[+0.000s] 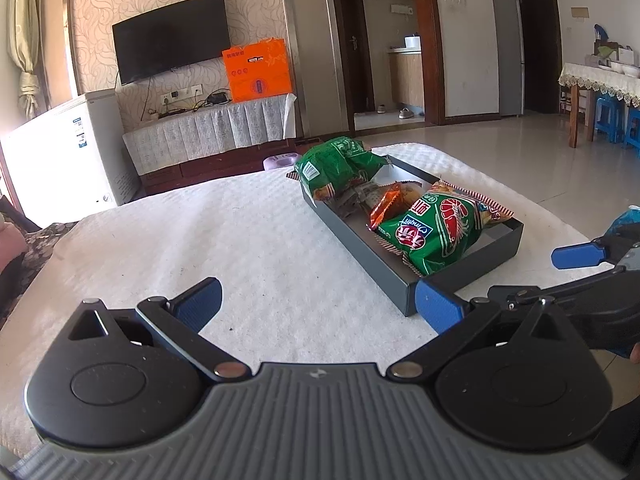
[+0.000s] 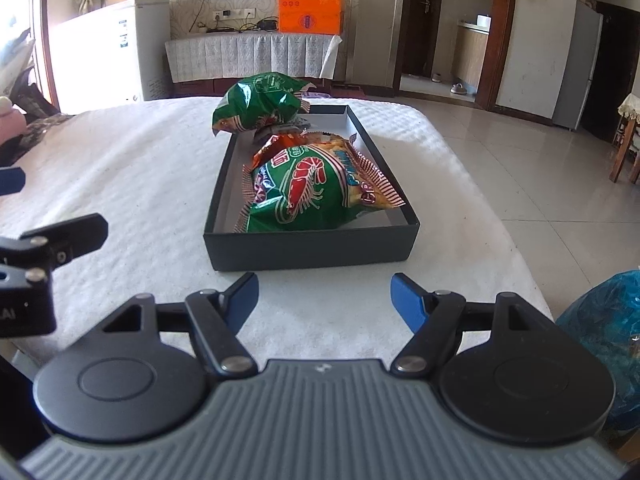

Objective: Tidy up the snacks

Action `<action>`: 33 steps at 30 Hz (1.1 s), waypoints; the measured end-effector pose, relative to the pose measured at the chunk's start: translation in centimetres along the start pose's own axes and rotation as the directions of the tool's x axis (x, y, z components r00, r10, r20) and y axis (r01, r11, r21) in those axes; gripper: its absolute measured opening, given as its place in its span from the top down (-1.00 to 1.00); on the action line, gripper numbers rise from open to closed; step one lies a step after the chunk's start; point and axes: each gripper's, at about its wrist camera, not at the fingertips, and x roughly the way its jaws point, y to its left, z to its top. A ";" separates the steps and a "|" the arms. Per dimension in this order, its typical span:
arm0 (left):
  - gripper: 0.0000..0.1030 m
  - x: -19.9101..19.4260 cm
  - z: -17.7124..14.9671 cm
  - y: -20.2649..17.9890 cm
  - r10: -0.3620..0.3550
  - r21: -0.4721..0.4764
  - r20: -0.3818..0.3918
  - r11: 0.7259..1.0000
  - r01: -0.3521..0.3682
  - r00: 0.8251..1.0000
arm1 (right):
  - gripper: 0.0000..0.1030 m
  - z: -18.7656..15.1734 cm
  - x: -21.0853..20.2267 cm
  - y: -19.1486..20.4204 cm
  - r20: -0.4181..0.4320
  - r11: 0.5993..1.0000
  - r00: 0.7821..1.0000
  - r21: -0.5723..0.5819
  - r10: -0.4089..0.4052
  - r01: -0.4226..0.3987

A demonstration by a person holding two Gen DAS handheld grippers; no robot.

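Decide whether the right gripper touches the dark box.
Apart. The right wrist view shows white cloth between the open right gripper and the dark box.

A table covered with a white textured cloth (image 2: 132,168) carries a dark grey shallow box (image 2: 312,246), lying directly on the cloth near its right edge. A blue plastic bag (image 2: 608,328) sits at the table's near right corner.

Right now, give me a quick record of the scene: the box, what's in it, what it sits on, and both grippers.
box: dark open box, long side pointing away
near snack: green shrimp-print bag inside box
far snack: green bag leaning over the far left rim
middle: orange packet between them
surface: white cloth
left gripper: open, empty
right gripper: open, empty
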 end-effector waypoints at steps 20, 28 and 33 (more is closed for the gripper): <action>-1.00 0.4 -0.1 -0.2 -0.010 0.000 -0.004 1.000 0.010 1.000 | -0.45 -0.5 0.2 0.7 -0.025 0.999 1.000 -0.033 0.009 -0.010; -1.00 0.6 -0.2 -0.1 -0.015 0.000 -0.007 1.000 0.015 1.000 | -0.45 -0.7 0.3 0.8 -0.032 0.999 0.999 -0.036 0.006 -0.007; -1.00 0.6 -0.4 0.0 -0.035 -0.004 -0.005 0.999 0.035 0.999 | -0.45 -0.7 0.4 0.8 -0.033 0.999 0.999 -0.038 0.006 -0.007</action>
